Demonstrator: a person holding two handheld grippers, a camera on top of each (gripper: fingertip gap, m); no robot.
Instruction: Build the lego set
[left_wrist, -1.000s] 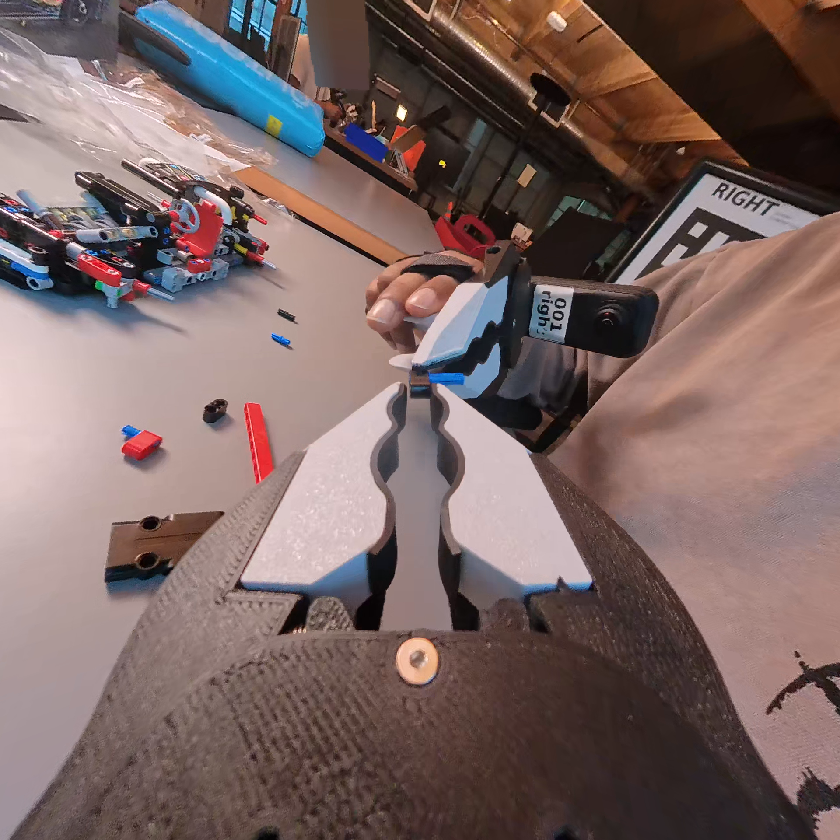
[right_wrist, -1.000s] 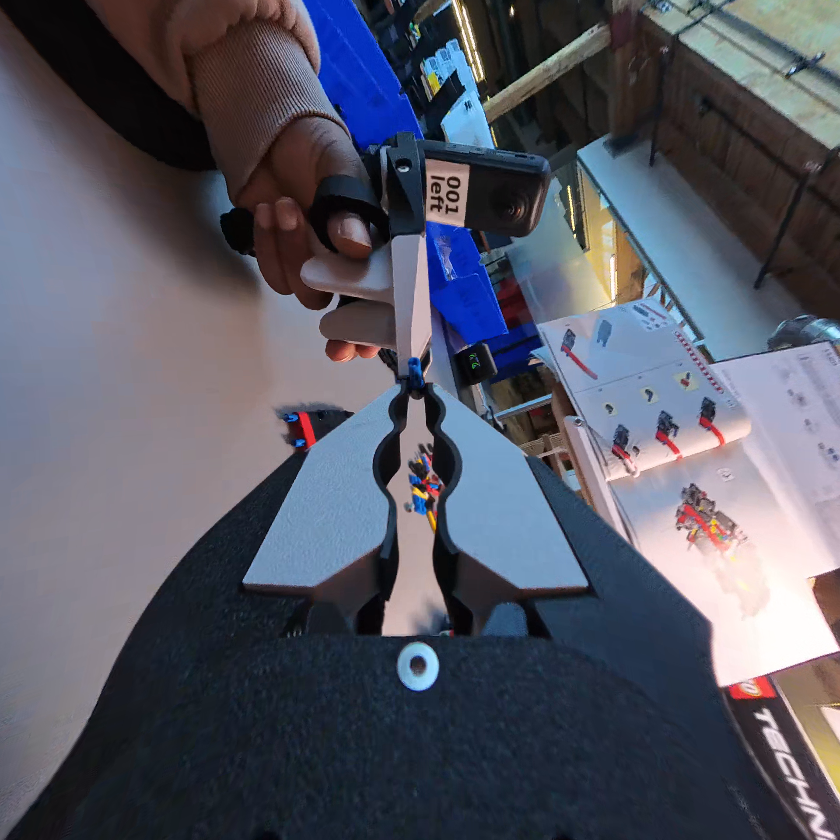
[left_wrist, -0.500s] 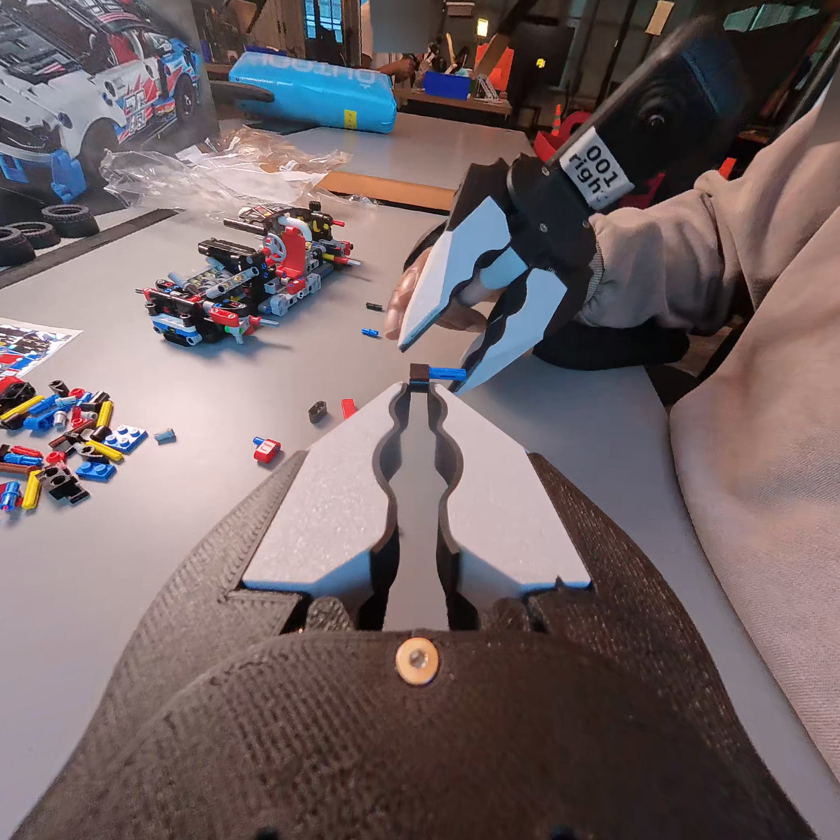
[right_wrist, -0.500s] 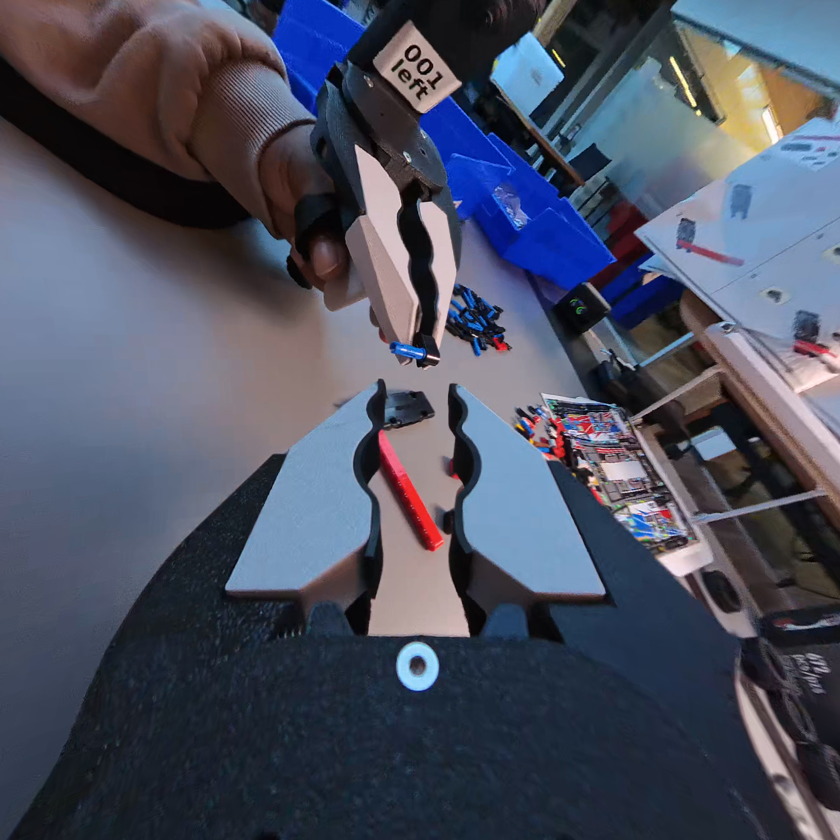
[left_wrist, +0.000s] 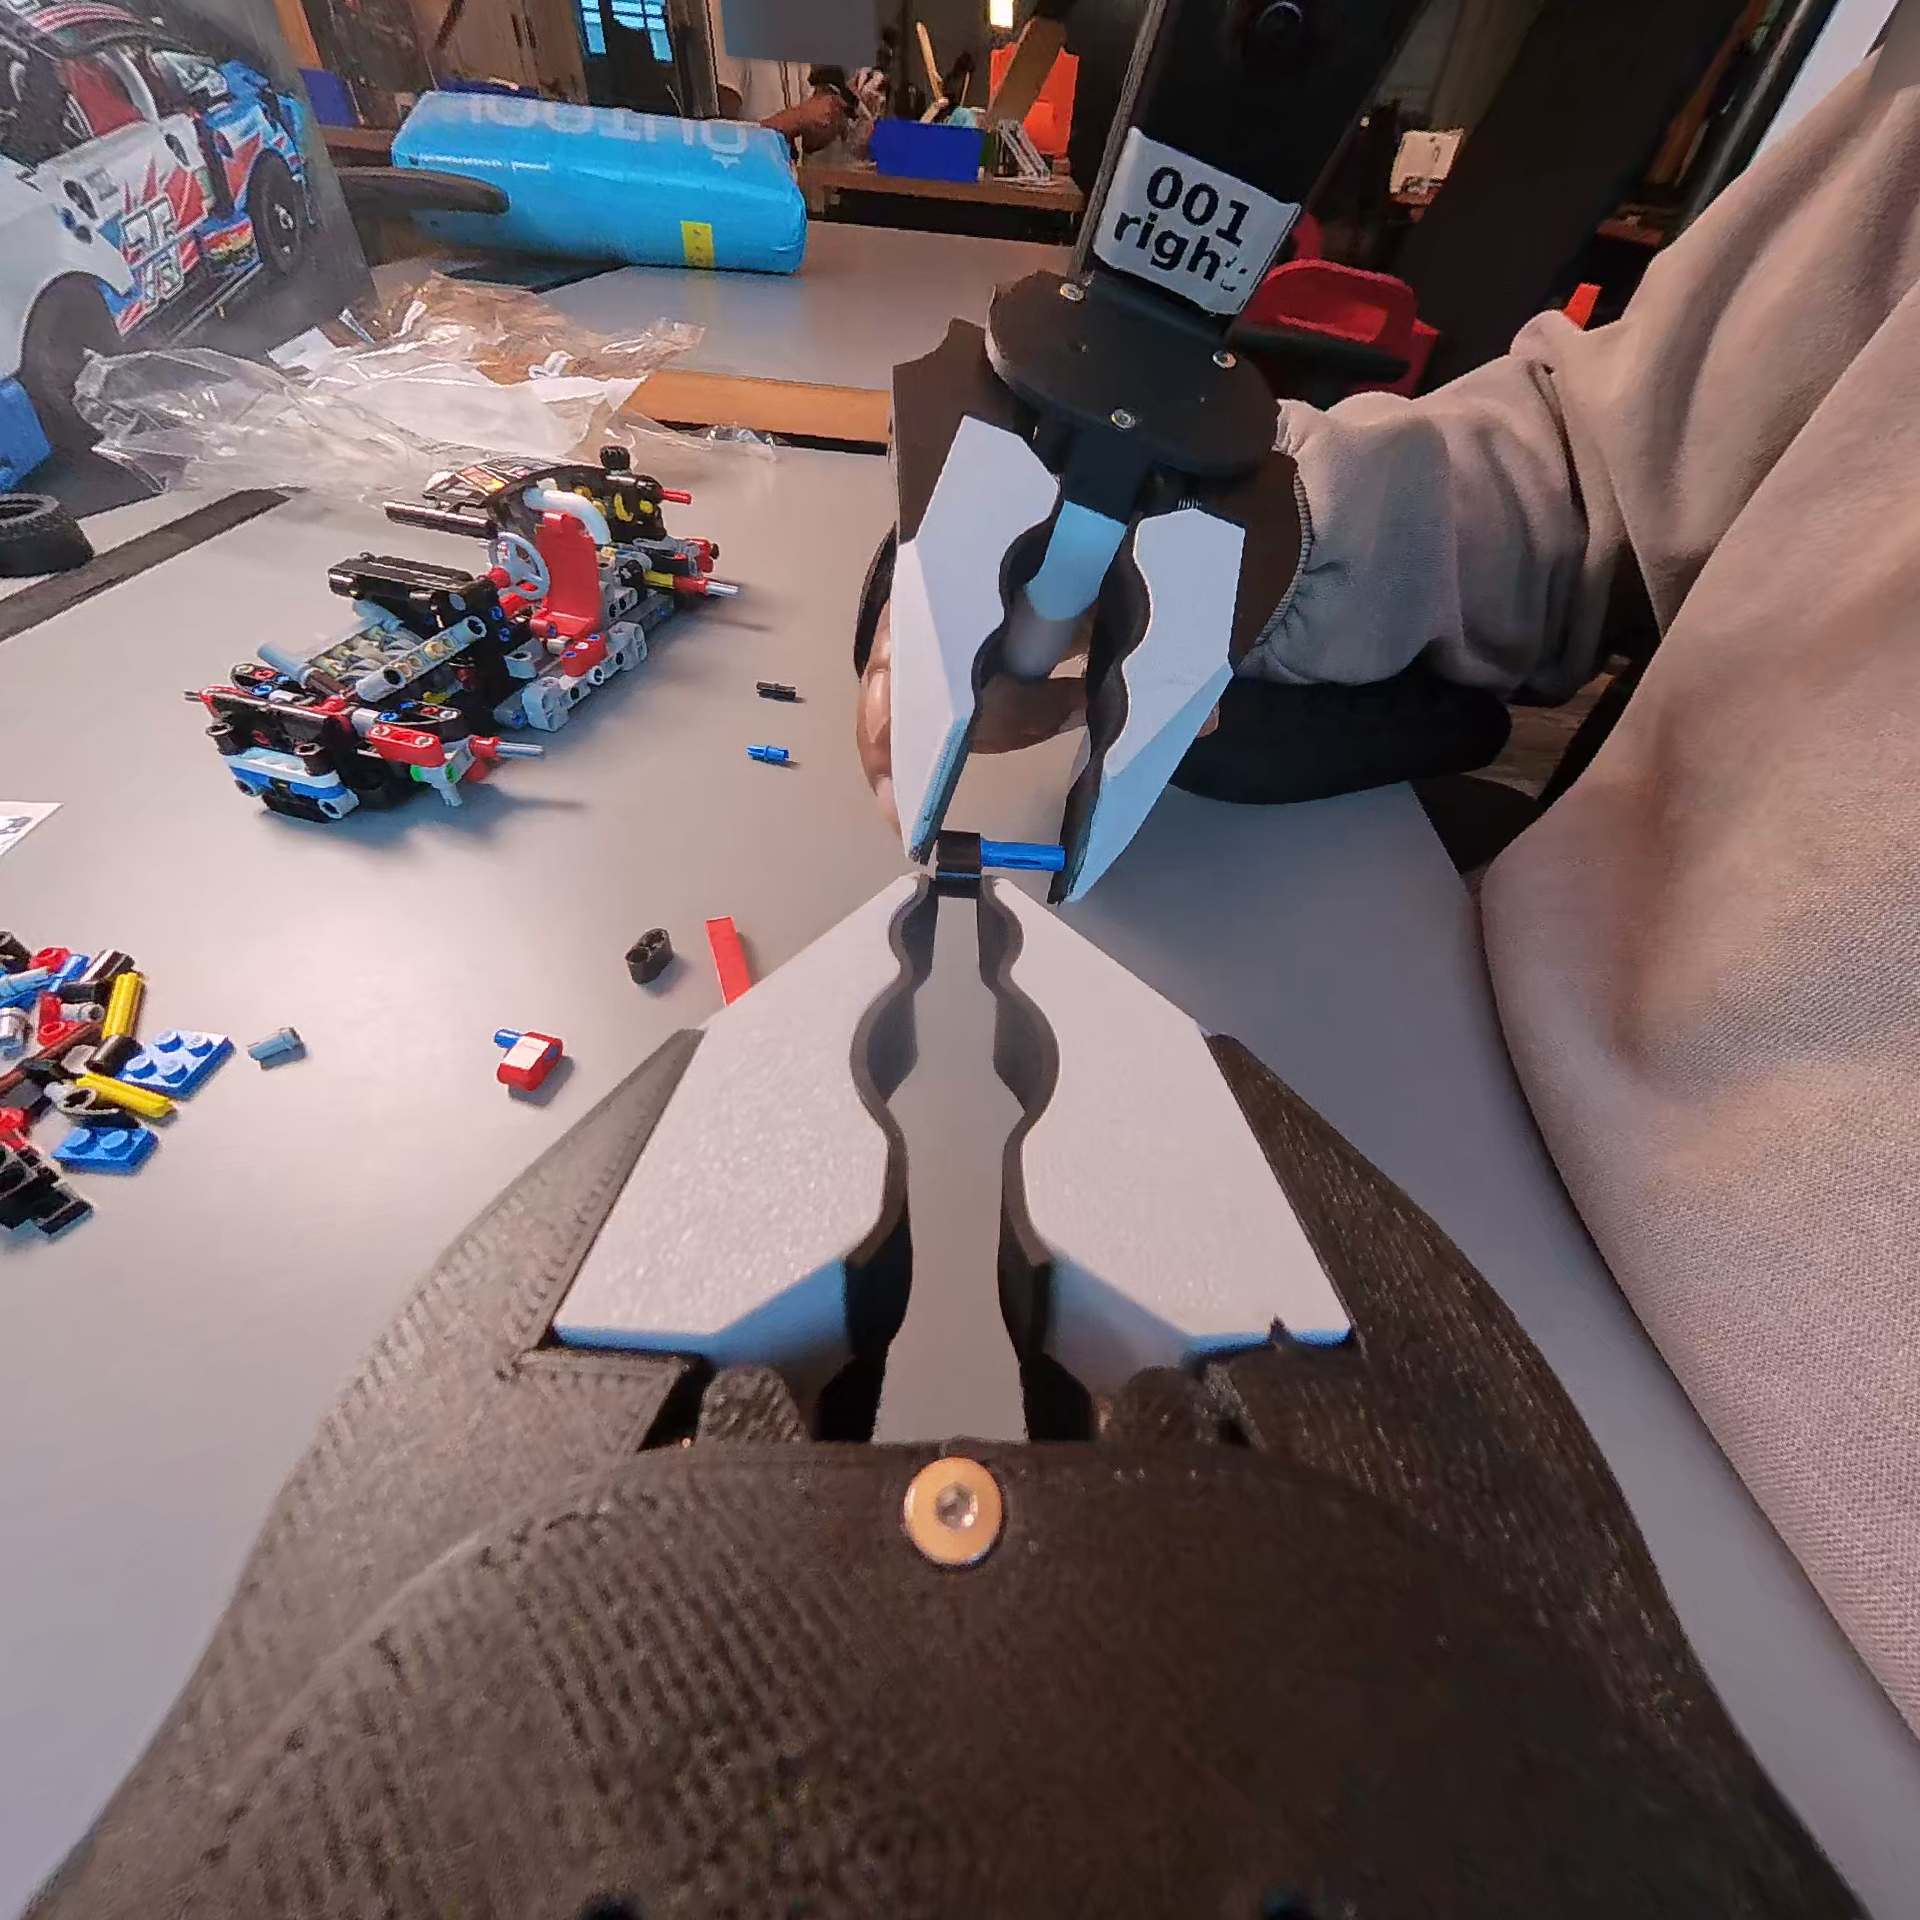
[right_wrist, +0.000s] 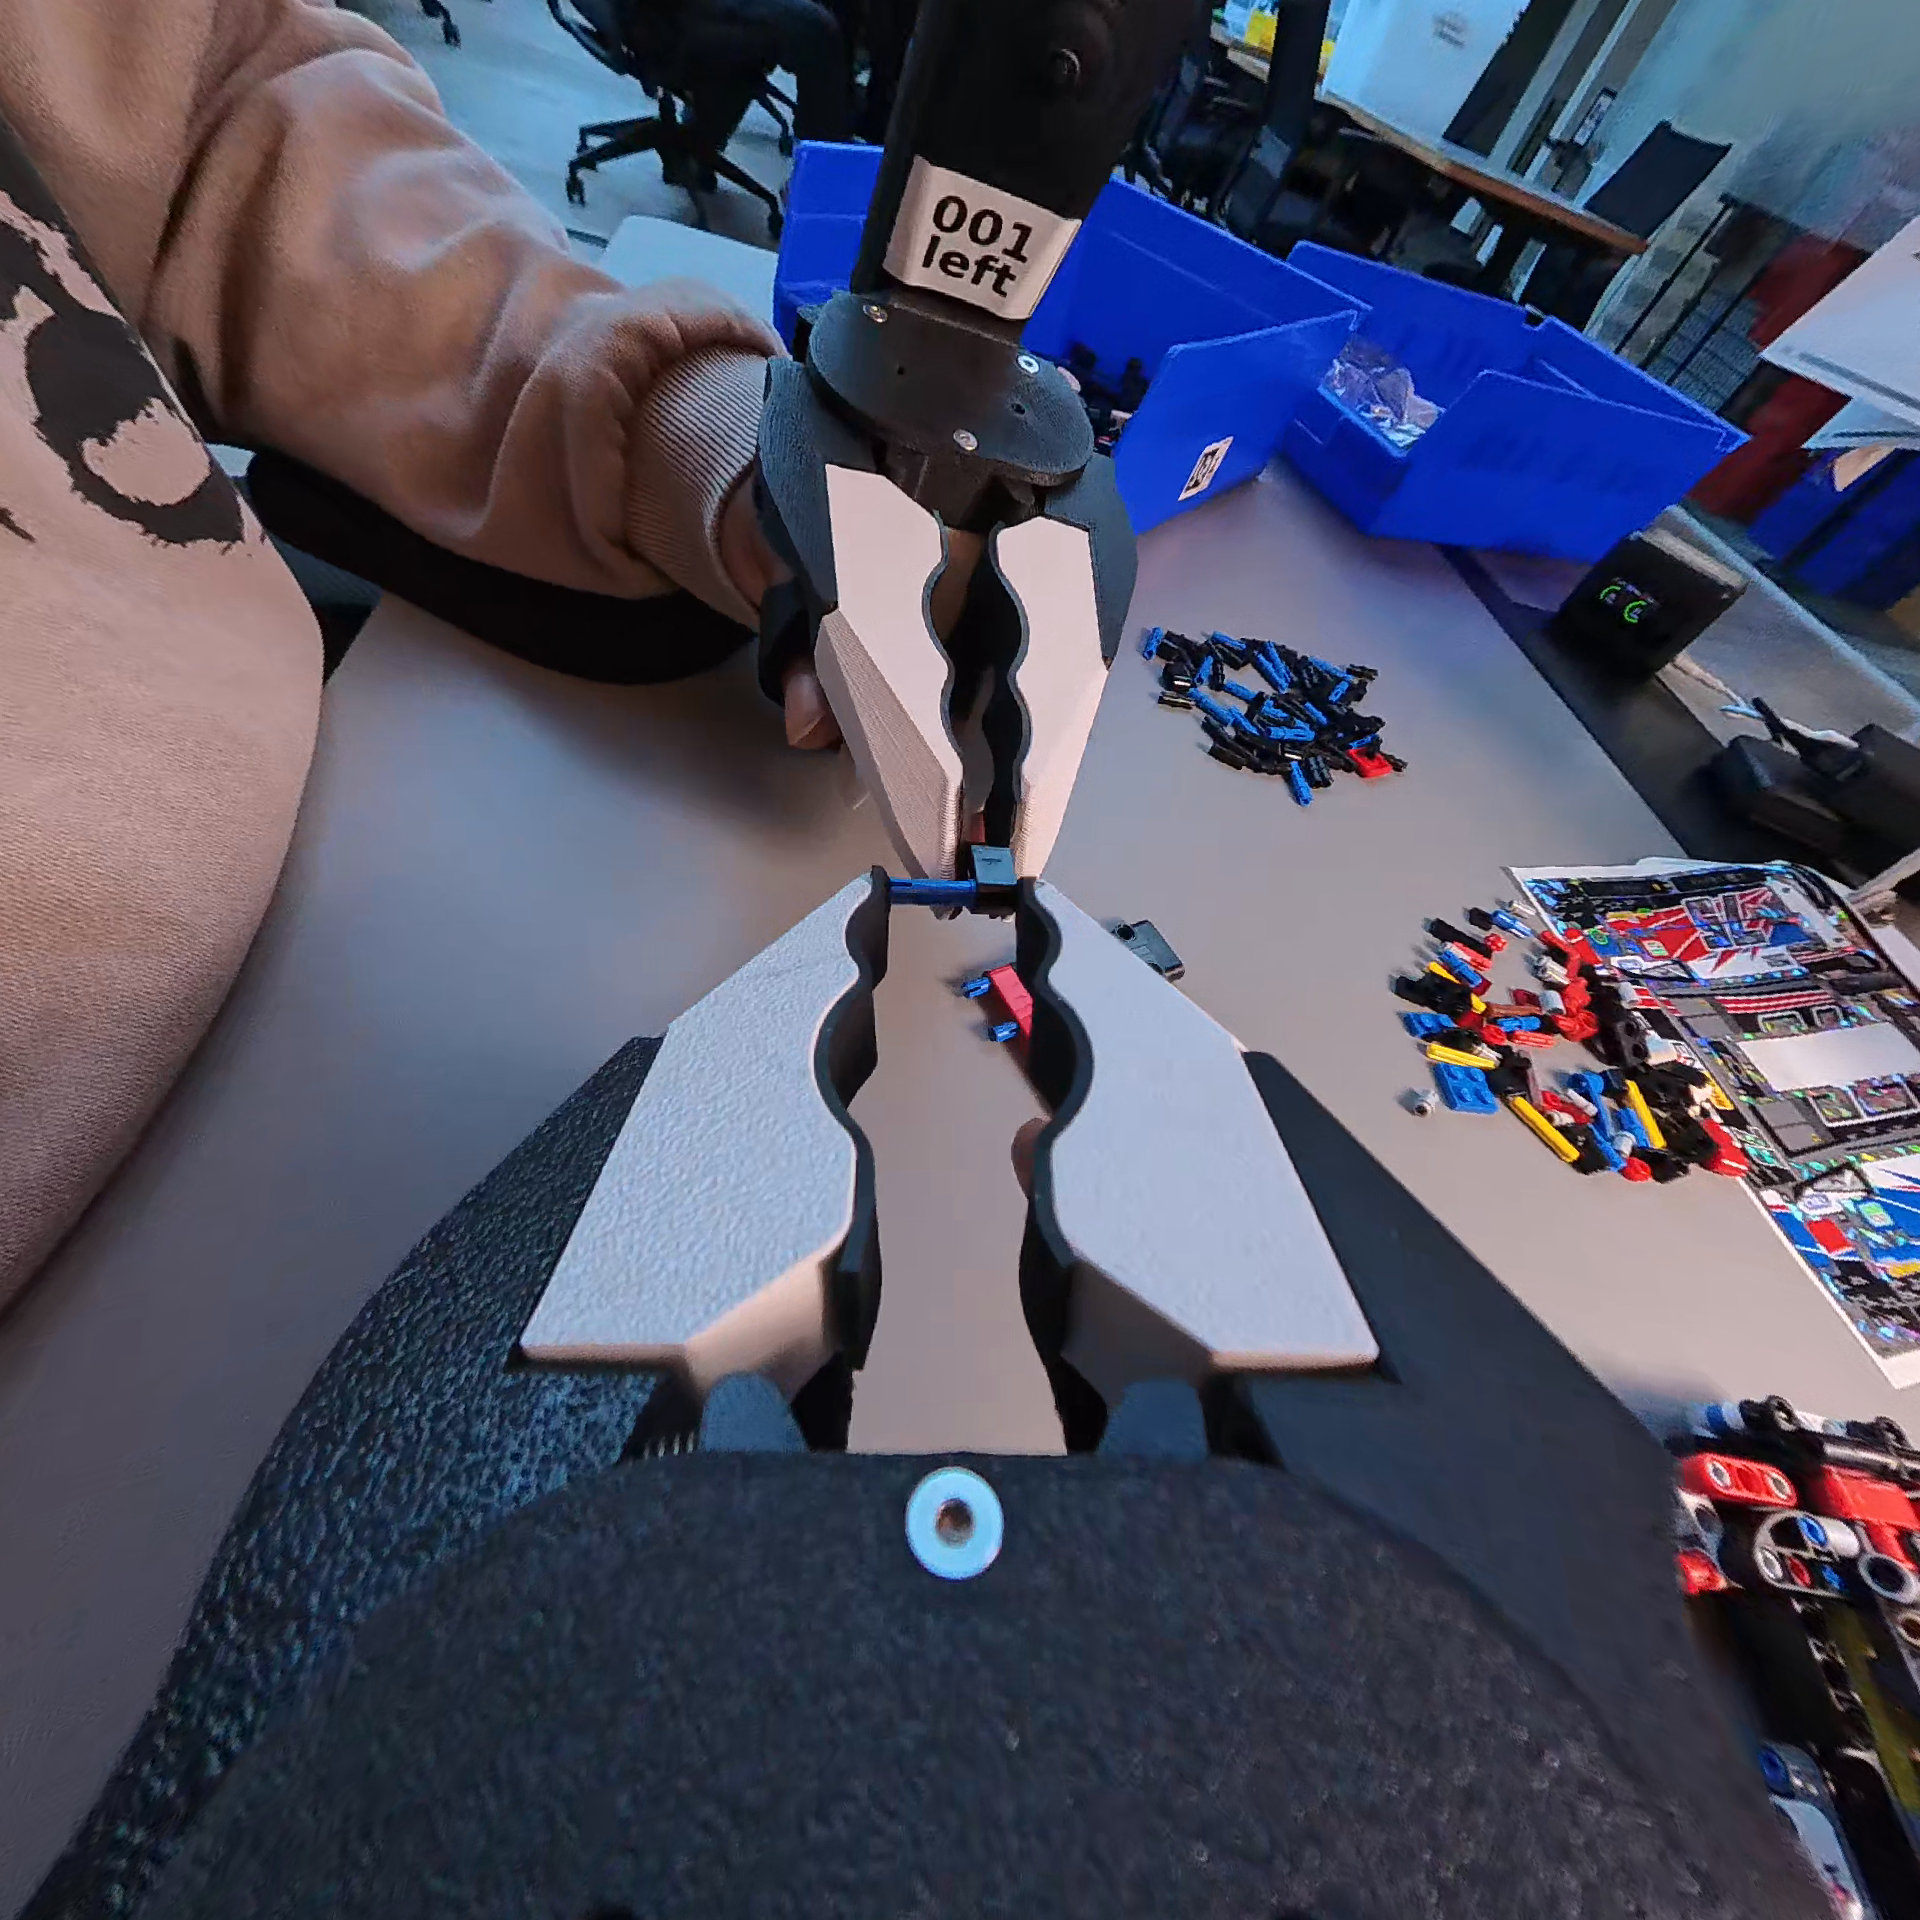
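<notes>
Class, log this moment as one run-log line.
left gripper: shut on black connector | right gripper: open around blue pin | car chassis: on table

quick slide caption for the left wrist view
Left gripper shut on a black connector with a blue pin, open right gripper closing in, half-built car behind.

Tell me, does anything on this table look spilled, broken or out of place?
Nothing looks broken. Loose pieces are scattered around: a red beam, a small black connector and a red-and-blue piece lie apart from the sorted pile. Crumpled plastic bags sit behind the half-built car. Ordinary building clutter.
</notes>
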